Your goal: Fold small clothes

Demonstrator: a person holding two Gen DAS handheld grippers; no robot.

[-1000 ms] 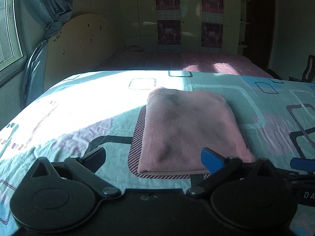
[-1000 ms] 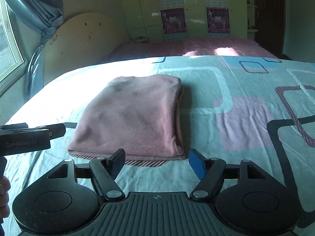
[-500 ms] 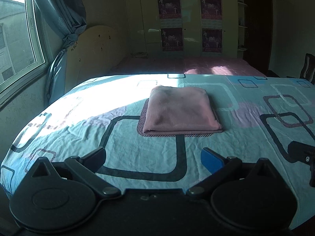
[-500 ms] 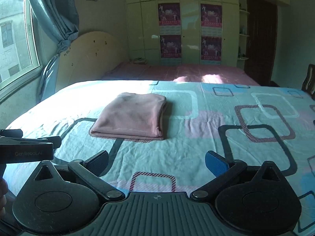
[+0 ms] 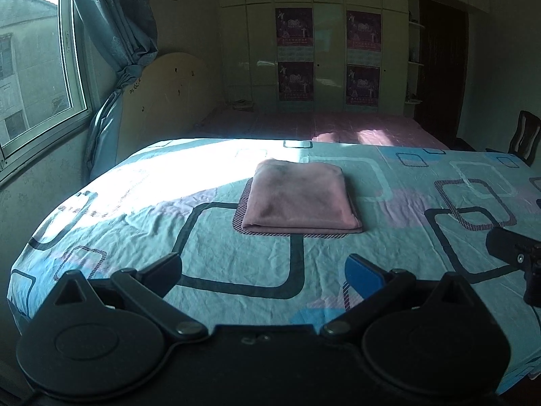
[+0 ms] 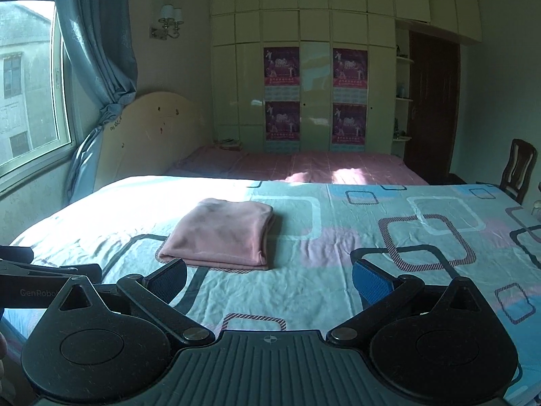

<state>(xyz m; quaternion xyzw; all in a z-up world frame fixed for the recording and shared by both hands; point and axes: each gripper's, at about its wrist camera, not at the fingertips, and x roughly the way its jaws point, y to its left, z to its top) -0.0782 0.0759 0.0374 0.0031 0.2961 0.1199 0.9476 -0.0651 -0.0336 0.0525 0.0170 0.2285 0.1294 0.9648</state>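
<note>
A pink garment (image 5: pixel 299 199) lies folded into a neat rectangle on the patterned teal sheet (image 5: pixel 389 247), well ahead of both grippers. In the right wrist view the same pink garment (image 6: pixel 221 235) sits ahead and to the left. My left gripper (image 5: pixel 263 272) is open with nothing between its fingers, held back near the front edge of the bed. My right gripper (image 6: pixel 268 277) stands wide open and empty, also back from the cloth. Part of the right gripper's body shows at the right edge of the left wrist view; the left gripper's body (image 6: pixel 30 284) shows at the left of the right one.
A second bed with a pink cover (image 6: pixel 304 169) and a pale headboard (image 6: pixel 148 128) lies beyond. A window with a blue curtain (image 6: pixel 101 67) is at the left, a wardrobe with posters (image 6: pixel 314 94) at the back, a wooden chair (image 6: pixel 519 169) at the right.
Both grippers have pulled back and up from the folded pink garment, which now looks smaller and farther away. The right gripper's jaws have spread wider.
</note>
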